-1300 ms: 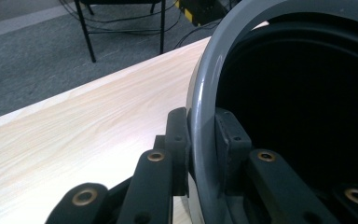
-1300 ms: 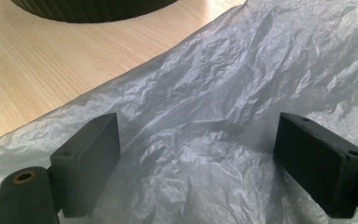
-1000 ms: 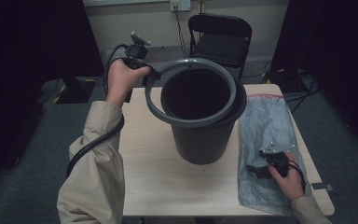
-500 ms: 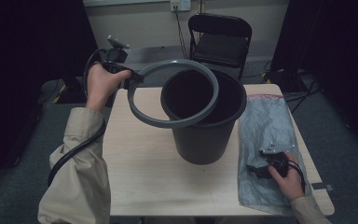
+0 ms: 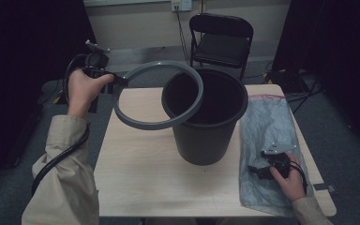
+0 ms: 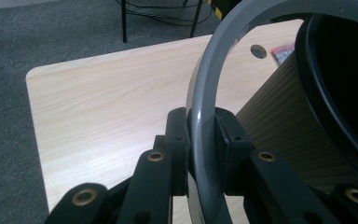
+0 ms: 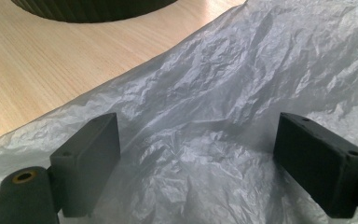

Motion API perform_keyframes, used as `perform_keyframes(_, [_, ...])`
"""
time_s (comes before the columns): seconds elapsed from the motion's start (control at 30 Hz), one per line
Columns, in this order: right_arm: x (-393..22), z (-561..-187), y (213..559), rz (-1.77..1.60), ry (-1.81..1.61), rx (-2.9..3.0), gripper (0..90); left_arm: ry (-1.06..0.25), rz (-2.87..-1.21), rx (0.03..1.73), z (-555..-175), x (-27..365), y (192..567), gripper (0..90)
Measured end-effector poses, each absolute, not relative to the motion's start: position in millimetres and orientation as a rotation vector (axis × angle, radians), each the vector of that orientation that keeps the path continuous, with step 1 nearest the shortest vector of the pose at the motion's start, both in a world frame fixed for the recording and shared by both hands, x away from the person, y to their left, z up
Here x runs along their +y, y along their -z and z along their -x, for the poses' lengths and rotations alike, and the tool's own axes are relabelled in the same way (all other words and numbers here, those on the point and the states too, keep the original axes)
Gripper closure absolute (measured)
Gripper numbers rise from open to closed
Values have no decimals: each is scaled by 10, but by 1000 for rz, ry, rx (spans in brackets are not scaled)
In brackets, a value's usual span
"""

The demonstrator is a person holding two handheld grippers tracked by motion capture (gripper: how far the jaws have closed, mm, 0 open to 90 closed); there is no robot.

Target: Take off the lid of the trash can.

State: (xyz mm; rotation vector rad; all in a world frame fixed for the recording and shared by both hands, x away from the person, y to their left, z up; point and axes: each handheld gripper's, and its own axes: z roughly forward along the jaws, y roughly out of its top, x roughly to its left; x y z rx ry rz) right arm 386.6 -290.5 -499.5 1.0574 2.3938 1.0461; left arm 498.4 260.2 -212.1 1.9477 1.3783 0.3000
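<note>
- Left gripper (image 5: 118, 79): jaws narrowed onto the grey ring (image 5: 140, 123). In the left gripper view both pads press the ring's band (image 6: 204, 116), one on each face.
- Ring is in the air, tilted, its gripped edge high at the table's left rear. Its far arc hangs over the near-left part of the mouth of the bin (image 5: 205, 140); whether it touches the rim, I cannot tell.
- Bin: dark, round, upright, on the light wooden table (image 5: 136, 173), a little right of centre.
- Right gripper (image 5: 262, 171): low over the clear plastic bag (image 5: 267, 117) at the table's right side. In the right gripper view the jaws stand wide, crumpled film (image 7: 200, 154) lying between the pads with neither pressing on it.
- Bag lies flat and wrinkled just beside the bin, a red strip along its far edge.
- Behind the table: a black folding chair (image 5: 221, 37) against the wall.
</note>
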Motion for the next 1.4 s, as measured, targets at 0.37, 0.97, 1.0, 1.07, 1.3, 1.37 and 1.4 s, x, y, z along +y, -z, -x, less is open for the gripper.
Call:
perform_keyframes(0.37, [-2904,-3866,4996,-1057,-1047,2392,134,-308,-1907,1435,-4850,2973,2179,769])
perform_keyframes(0.97, [-2903,-3865,4996,-1059,-1047,2392,134,-341,-1816,1537,-4538,3590,2299,769])
perform_keyframes(1.0, [-2904,-3866,4996,-1059,-1047,2393,134,-343,-1816,1537,-4519,3631,2307,769])
perform_keyframes(1.07, [-2904,-3866,4996,-1058,-1047,2392,134,-349,-1807,1550,-4482,3697,2331,769])
perform_keyframes(1.3, [-2904,-3866,4996,-1058,-1047,2392,134,-386,-1774,1590,-4347,3914,2452,768])
perform_keyframes(1.37, [-2904,-3866,4996,-1058,-1047,2392,134,-390,-1755,1609,-4311,3952,2506,768])
perform_keyframes(1.4, [-2904,-3866,4996,-1058,-1047,2392,134,-400,-1749,1617,-4299,3971,2538,768])
